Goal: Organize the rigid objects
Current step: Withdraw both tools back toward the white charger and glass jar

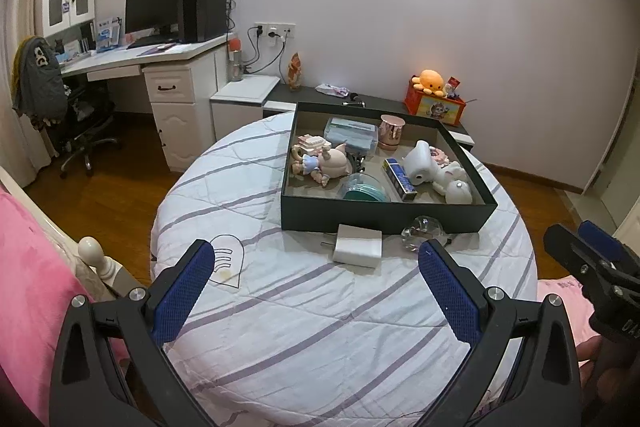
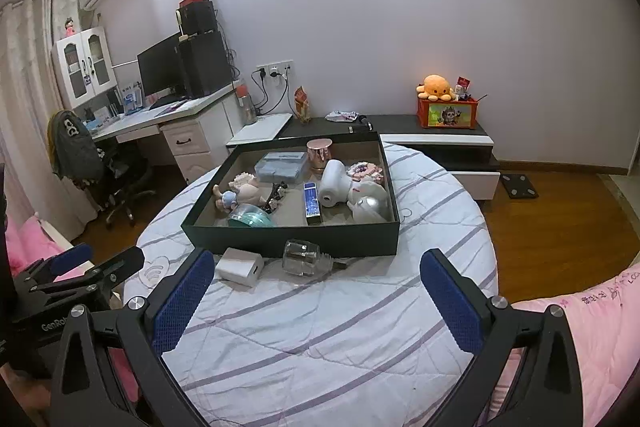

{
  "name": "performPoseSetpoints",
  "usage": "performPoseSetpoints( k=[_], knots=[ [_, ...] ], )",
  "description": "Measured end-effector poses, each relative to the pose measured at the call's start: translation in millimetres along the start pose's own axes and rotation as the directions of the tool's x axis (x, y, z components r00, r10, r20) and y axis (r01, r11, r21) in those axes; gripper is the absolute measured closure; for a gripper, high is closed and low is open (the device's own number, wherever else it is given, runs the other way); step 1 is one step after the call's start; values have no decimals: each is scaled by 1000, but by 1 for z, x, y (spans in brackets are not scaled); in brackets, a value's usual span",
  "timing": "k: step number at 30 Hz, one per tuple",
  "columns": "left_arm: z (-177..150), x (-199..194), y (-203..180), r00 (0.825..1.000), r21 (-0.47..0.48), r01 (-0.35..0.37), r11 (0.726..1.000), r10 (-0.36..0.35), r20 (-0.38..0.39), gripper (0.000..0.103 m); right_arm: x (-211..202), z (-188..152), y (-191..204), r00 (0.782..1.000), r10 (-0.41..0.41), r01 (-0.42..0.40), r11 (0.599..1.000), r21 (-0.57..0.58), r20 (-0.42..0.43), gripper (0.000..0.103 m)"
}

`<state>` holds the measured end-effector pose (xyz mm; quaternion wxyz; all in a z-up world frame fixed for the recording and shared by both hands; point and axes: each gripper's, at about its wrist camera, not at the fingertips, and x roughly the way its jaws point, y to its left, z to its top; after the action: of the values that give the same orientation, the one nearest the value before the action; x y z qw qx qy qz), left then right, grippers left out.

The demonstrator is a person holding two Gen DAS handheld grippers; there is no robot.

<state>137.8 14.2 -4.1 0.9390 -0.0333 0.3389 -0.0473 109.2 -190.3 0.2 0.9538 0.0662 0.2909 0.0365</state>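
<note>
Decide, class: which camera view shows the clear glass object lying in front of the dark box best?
The right wrist view. There the glass object lies on its side in full outline, unobstructed. In the left wrist view the glass object is partly hidden behind that gripper's right finger.

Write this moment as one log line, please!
left tool: open, empty | right tool: open, empty | white charger and glass bottle: on bed, outside dark box | step: neither gripped

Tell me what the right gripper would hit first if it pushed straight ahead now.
Probably the clear glass bottle lying on the quilt before the dark box. The open right gripper points about at it, white charger just left; depth is uncertain.
</note>
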Motion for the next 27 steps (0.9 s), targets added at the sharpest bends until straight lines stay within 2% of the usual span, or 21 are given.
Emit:
performPoseSetpoints(
  k=[16, 27],
  knots=[
    [-3, 2, -5, 1000, 0, 5, 1000, -5, -8, 0, 6, -3, 0, 1000, 1, -1, 1000, -4, -22, 0],
    [-12, 36, -11, 997, 11, 23, 1000, -22, -79, 0, 26, -7, -6, 997, -5, 6, 1000, 10, -71, 0]
  ],
)
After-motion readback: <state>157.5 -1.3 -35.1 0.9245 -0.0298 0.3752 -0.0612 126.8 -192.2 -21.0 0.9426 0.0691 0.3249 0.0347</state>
